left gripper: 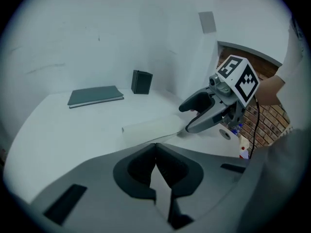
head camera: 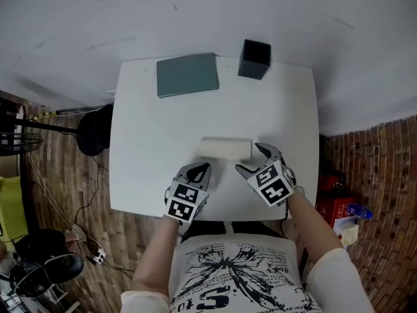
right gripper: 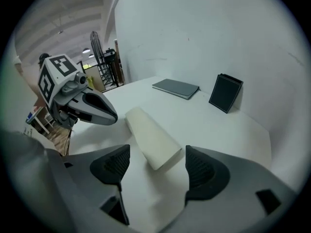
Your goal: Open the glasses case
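White tabletop (head camera: 150, 109) against pale walls, with brick-patterned flooring around it. On its near half lies the cream glasses case (head camera: 225, 149), closed, flat, lengthwise across the person's front. The right gripper (head camera: 251, 158) sits at the case's right end, jaws wide apart; in the right gripper view that end lies between the pads, which do not touch it, so nothing is gripped. The left gripper (head camera: 203, 169) is just beside the case's left near side, apart from it, jaws together and empty. Farther back rest a flat grey book (head camera: 187, 74) and a dark box (head camera: 254, 59), well apart from the case.
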`<state>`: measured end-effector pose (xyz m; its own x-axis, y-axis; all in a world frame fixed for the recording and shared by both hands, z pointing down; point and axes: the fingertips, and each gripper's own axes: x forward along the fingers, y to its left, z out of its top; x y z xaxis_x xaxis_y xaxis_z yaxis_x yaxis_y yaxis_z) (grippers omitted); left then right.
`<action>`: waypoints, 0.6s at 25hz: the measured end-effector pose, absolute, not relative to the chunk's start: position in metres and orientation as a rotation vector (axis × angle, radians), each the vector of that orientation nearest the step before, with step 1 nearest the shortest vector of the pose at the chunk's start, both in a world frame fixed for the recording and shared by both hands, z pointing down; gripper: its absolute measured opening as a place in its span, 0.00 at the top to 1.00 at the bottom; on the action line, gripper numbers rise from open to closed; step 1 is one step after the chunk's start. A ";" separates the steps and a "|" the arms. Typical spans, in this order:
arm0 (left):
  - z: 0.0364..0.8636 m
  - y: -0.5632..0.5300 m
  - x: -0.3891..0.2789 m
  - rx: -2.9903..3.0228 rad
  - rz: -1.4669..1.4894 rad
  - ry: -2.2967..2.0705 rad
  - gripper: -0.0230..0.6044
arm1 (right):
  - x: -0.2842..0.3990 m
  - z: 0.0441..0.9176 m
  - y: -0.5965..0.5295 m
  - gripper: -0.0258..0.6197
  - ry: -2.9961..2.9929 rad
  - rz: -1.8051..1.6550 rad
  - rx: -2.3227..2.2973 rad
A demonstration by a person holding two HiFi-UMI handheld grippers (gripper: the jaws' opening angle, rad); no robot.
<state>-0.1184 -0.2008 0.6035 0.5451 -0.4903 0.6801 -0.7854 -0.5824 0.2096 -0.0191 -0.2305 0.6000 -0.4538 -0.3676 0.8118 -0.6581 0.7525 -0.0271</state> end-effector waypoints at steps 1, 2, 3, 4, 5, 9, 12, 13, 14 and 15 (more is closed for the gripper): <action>0.610 -0.203 -0.117 2.269 0.796 -1.010 0.94 | -0.021 0.602 -0.233 0.38 -2.083 0.419 0.761; 0.617 -0.205 -0.117 2.249 0.808 -0.992 0.94 | -0.023 0.604 -0.235 0.38 -2.077 0.405 0.753; 0.622 -0.207 -0.117 2.229 0.820 -0.978 0.94 | -0.025 0.606 -0.237 0.38 -2.071 0.389 0.743; 0.627 -0.209 -0.117 2.212 0.830 -0.968 0.94 | -0.027 0.608 -0.239 0.39 -2.063 0.372 0.731; 0.629 -0.211 -0.117 2.199 0.837 -0.962 0.94 | -0.029 0.609 -0.241 0.39 -2.054 0.353 0.715; 0.633 -0.218 -0.117 2.164 0.844 -0.950 0.94 | -0.034 0.616 -0.243 0.38 -2.005 0.235 0.643; 0.636 -0.219 -0.114 2.137 0.829 -0.919 0.94 | -0.036 0.624 -0.241 0.39 -1.959 0.178 0.592; 0.636 -0.219 -0.114 2.131 0.823 -0.910 0.94 | -0.036 0.627 -0.241 0.39 -1.940 0.158 0.583; 0.636 -0.219 -0.114 2.126 0.814 -0.904 0.94 | -0.035 0.629 -0.241 0.42 -1.920 0.135 0.582; 0.636 -0.219 -0.114 2.122 0.804 -0.902 0.94 | -0.035 0.630 -0.242 0.45 -1.903 0.113 0.584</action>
